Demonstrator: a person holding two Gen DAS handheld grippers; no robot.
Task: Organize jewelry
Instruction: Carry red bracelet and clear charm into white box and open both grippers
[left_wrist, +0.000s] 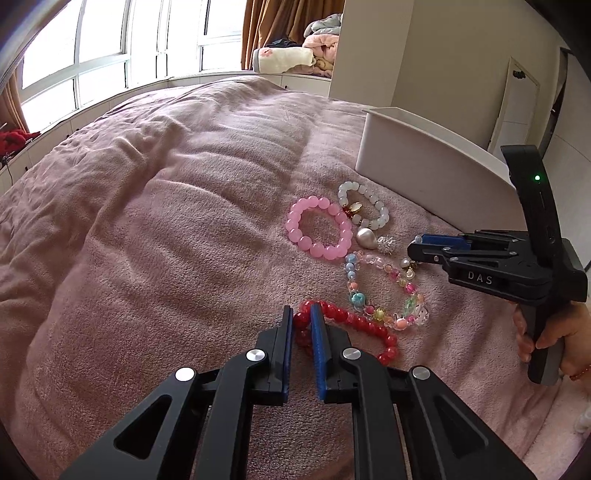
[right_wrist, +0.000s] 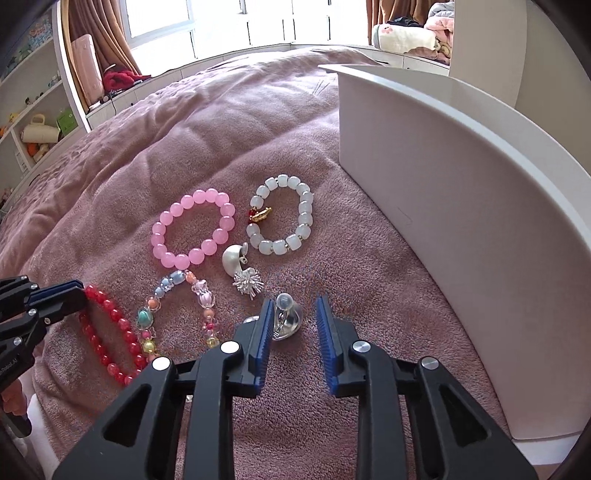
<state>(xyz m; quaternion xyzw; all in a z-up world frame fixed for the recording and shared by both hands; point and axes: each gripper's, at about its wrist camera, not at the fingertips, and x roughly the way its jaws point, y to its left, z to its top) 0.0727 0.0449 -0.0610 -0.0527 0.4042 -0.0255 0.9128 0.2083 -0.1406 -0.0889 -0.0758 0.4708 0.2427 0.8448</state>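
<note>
Jewelry lies on a pink blanket (left_wrist: 166, 221): a pink bead bracelet (left_wrist: 318, 227) (right_wrist: 193, 228), a white bead bracelet (left_wrist: 364, 205) (right_wrist: 282, 218), a multicolour bead strand (left_wrist: 386, 291) (right_wrist: 177, 310), a red bead bracelet (left_wrist: 354, 325) (right_wrist: 110, 332) and silver earrings (right_wrist: 240, 269). My left gripper (left_wrist: 302, 317) has its pads closed on the red bracelet's left end. My right gripper (right_wrist: 293, 314) is open around a pearl earring (right_wrist: 284, 317), which rests against its left pad; it also shows in the left wrist view (left_wrist: 415, 245).
A white open box (left_wrist: 424, 162) (right_wrist: 443, 184) stands on the bed to the right of the jewelry. A window sill with folded blankets (left_wrist: 295, 55) runs behind the bed. Shelves (right_wrist: 33, 122) stand at the far left.
</note>
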